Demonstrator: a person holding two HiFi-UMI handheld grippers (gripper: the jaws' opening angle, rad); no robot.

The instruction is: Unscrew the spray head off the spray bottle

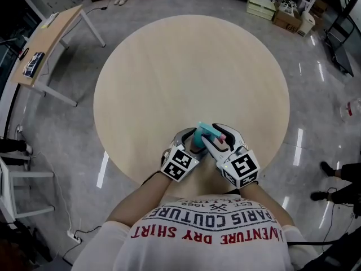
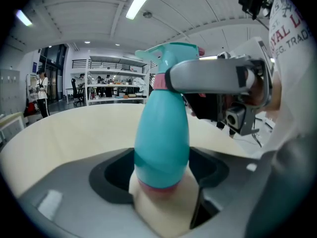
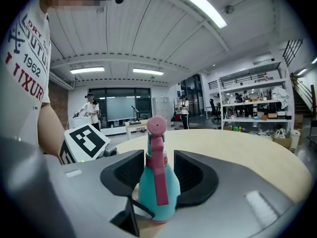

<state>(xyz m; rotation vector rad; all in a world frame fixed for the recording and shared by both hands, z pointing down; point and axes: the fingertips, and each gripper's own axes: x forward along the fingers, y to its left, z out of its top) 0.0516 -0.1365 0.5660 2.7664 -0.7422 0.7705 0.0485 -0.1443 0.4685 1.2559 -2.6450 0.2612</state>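
A teal spray bottle (image 1: 204, 131) stands upright near the front edge of the round table (image 1: 192, 66). Its spray head (image 3: 157, 131) has a pink trigger and a pink collar. My left gripper (image 1: 193, 144) is shut on the bottle's wide lower body (image 2: 161, 143), low down near its base. My right gripper (image 1: 218, 138) stands open around the upper part, with dark gaps on both sides of the bottle (image 3: 158, 187). In the left gripper view one grey right finger (image 2: 213, 76) crosses in front of the neck at the collar.
A wooden desk (image 1: 48, 38) stands on the floor at the upper left. Shelves and boxes (image 1: 282, 13) line the far wall. A white chair (image 1: 17, 191) is at the left, and a person's feet (image 1: 330, 169) at the right. People stand far off in both gripper views.
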